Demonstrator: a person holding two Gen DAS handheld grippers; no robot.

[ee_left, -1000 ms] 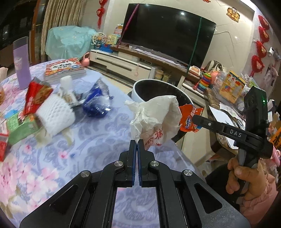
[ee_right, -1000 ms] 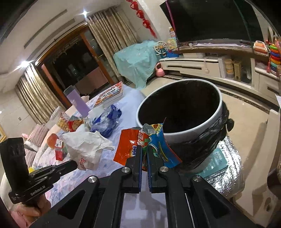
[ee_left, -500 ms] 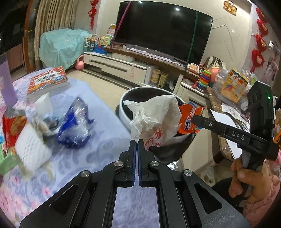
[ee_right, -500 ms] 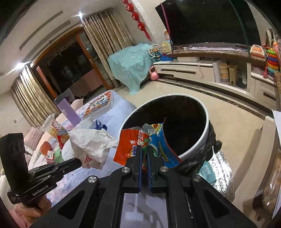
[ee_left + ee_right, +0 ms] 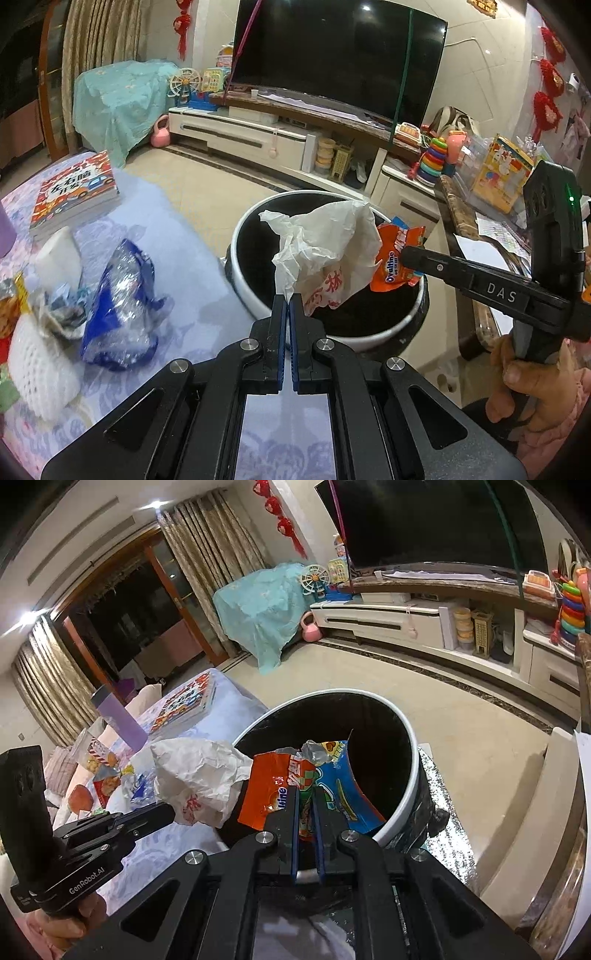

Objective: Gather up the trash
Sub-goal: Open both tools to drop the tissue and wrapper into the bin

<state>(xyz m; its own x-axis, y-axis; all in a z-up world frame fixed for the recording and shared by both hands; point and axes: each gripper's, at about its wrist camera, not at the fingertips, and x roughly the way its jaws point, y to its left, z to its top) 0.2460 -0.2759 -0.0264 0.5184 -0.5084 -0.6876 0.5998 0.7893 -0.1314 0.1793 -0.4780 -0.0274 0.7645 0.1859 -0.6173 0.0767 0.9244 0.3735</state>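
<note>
Dangling over the round white-rimmed, black-lined trash bin (image 5: 384, 334), a crumpled white paper bag (image 5: 325, 251) is hanging from the left gripper (image 5: 287, 306) — jaws clamped on it. At its three o'clock, the right gripper (image 5: 306, 805) is opening its jaws, an orange-and-blue foil snack wrapper (image 5: 314, 786) still between them — above the bin's mouth, beside the floral-clothed worktop (image 5: 184, 251).

Bkgd you had: big dark TV (image 5: 332, 55) on long low white cabinet (image 5: 243, 136), teal cloth (image 5: 114, 99) draped over furniture nr curtains (image 5: 92, 48), pink kettlebell (image 5: 161, 133) on floor, ring-stack toy (image 5: 435, 158) rt, book (image 5: 74, 192) on table.
</note>
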